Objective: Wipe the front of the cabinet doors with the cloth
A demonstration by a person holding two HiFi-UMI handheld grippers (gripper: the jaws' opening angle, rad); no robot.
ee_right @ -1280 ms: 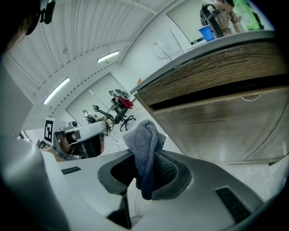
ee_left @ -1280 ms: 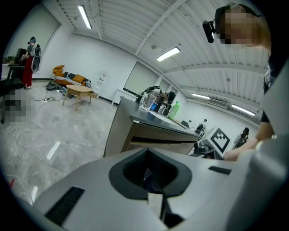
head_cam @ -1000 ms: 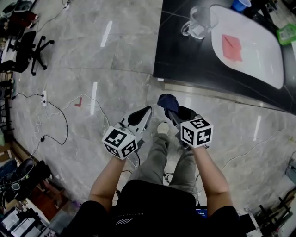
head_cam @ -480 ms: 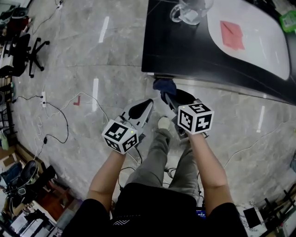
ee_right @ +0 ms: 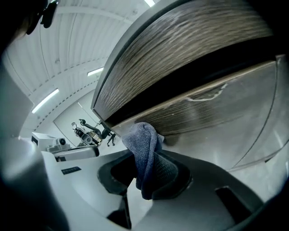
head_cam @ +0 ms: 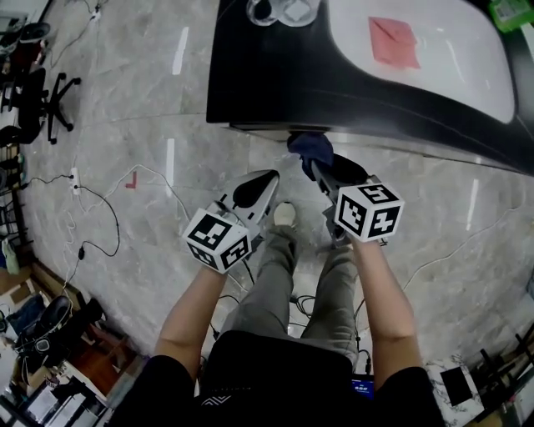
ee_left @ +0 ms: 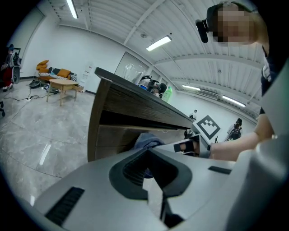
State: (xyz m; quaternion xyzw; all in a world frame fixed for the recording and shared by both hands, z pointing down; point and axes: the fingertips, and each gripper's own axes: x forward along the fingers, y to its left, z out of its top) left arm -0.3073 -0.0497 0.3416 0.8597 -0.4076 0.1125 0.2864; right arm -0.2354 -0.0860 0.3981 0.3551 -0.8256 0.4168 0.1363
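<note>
The dark wood-grain cabinet (head_cam: pixel 275 100) with a black top fills the upper head view. My right gripper (head_cam: pixel 321 167) is shut on a bunched blue cloth (head_cam: pixel 310 148), which sits right at the cabinet's front top edge. In the right gripper view the cloth (ee_right: pixel 144 149) sticks up from the gripper (ee_right: pixel 144 180), close to the wood door front (ee_right: pixel 216 113); whether it touches I cannot tell. My left gripper (head_cam: pixel 260 185) hangs lower left, away from the cabinet, jaws together and holding nothing. The left gripper view shows the left gripper (ee_left: pixel 151 180), the cloth (ee_left: pixel 146 140) and the cabinet side (ee_left: pixel 131 131).
On the cabinet top lie a white tray (head_cam: pixel 467 67) with a red cloth (head_cam: pixel 392 42) and a glass jug (head_cam: pixel 284 10). Cables (head_cam: pixel 92 208) run over the grey floor at left, near an office chair (head_cam: pixel 37 92). The person's shoe (head_cam: pixel 284 214) is below the grippers.
The person has stepped closer to the cabinet. The right gripper has carried the blue cloth from over the floor up to the cabinet's front edge. The left gripper stays alongside, shut.
</note>
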